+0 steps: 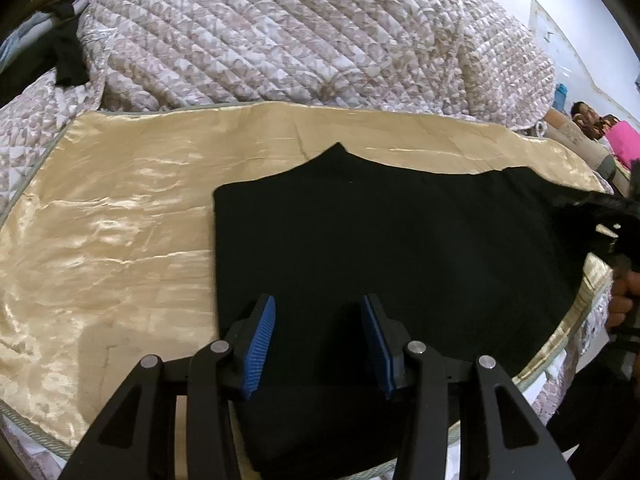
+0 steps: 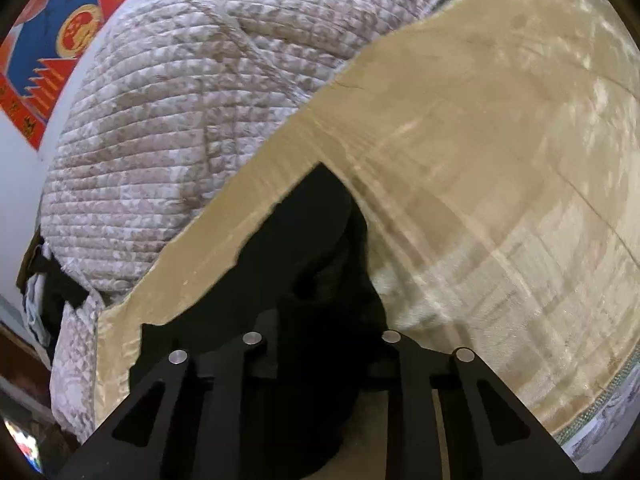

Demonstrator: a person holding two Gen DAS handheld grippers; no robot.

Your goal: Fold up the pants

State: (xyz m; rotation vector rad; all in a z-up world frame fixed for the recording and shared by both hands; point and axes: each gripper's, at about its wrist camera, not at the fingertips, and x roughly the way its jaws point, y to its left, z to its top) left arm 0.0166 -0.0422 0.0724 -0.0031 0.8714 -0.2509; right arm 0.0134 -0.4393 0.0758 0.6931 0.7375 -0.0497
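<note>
The black pants lie flat on a shiny gold satin sheet. My left gripper hovers over their near edge, its blue pads wide apart and empty. At the far right of the left wrist view the right gripper holds the pants' right end, lifted off the sheet. In the right wrist view the black cloth bunches over my right gripper and hides its fingertips. It hangs from there above the gold sheet.
A quilted beige-and-white blanket is heaped behind the sheet and also shows in the right wrist view. A dark garment lies at the far left. The bed edge runs at the right. A person lies beyond.
</note>
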